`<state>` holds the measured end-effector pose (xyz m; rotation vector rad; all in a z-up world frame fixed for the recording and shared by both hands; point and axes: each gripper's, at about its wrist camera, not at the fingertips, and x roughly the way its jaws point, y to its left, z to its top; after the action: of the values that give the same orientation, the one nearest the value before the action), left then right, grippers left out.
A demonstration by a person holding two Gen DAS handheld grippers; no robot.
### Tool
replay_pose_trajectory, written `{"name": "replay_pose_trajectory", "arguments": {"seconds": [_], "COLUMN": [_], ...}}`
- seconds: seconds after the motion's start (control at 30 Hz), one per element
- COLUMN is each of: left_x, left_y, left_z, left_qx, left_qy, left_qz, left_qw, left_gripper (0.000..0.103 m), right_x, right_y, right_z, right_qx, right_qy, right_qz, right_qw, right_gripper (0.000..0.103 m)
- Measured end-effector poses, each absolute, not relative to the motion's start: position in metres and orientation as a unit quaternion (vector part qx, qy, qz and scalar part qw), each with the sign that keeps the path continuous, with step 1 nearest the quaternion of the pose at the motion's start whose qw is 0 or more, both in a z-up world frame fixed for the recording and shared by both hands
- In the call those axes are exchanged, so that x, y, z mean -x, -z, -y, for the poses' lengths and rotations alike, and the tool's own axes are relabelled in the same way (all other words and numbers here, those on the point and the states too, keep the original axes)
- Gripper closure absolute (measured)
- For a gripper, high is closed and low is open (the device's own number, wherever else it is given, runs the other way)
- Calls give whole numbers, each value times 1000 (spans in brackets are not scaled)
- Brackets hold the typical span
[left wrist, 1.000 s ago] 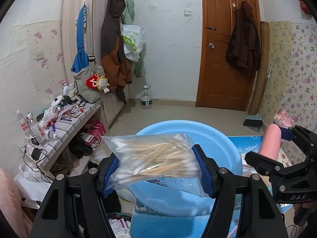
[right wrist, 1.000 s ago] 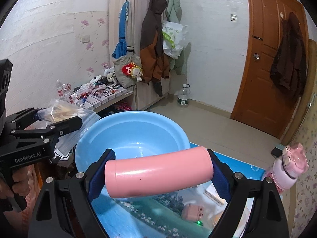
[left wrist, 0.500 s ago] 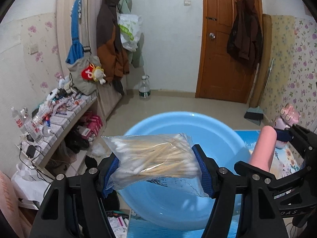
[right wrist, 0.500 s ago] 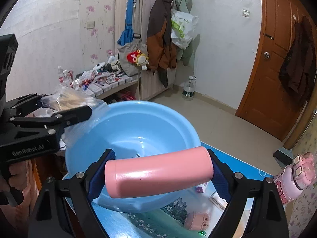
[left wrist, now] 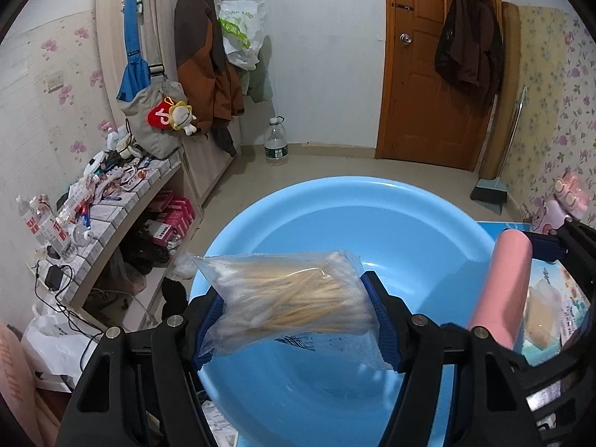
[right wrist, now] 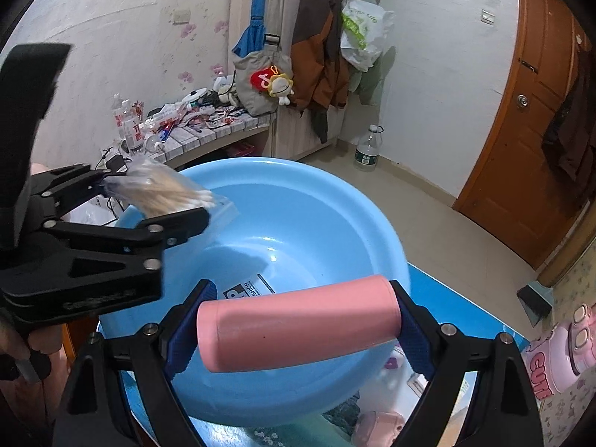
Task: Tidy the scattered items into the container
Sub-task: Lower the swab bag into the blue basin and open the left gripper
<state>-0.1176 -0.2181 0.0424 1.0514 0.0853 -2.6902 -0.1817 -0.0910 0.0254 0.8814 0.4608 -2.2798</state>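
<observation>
Hovering over the wide, round, light-blue plastic basin (left wrist: 372,219), the left gripper (left wrist: 298,313) has its jaws clamped on a clear plastic bag of wooden cotton swabs (left wrist: 287,294), while the right gripper (right wrist: 300,329) pinches a smooth pink cylindrical bottle (right wrist: 298,320) end to end. Both loads hang above the basin's hollow, near its close rim. The two grippers sit just beside each other — a collision could jolt a release too soon, and the limp bag might drape over the rim, or the bottle might bounce out onto the blue printed tabletop (right wrist: 465,309).

basin label (right wrist: 244,290): partly hidden, unreadable | left claw (right wrist: 156,201): blurred, perhaps moving
</observation>
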Motion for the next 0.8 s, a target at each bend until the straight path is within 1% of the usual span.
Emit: {"name": "replay_pose_trajectory", "arguments": {"seconds": [0.57,0.7,0.8], "left_x": [126,126,124], "left_y": [-25,-27,-31], "left_z": [214,216,217], "left_qx": [-384,-388,-382], "left_qy": [914,914,916], "left_qz": [-31,-38,-39], "left_qw": [125,115,118], "left_gripper": [36,33,24], "right_x": [191,191,189], "right_y": [-9,-7,-5], "right_z": [97,98,98], "right_qx": [-352,-354,-356], "right_qy": [861,860,860], "right_qz": [-184,-186,-187], "right_qw": [317,316,316], "right_gripper": [12,12,12]}}
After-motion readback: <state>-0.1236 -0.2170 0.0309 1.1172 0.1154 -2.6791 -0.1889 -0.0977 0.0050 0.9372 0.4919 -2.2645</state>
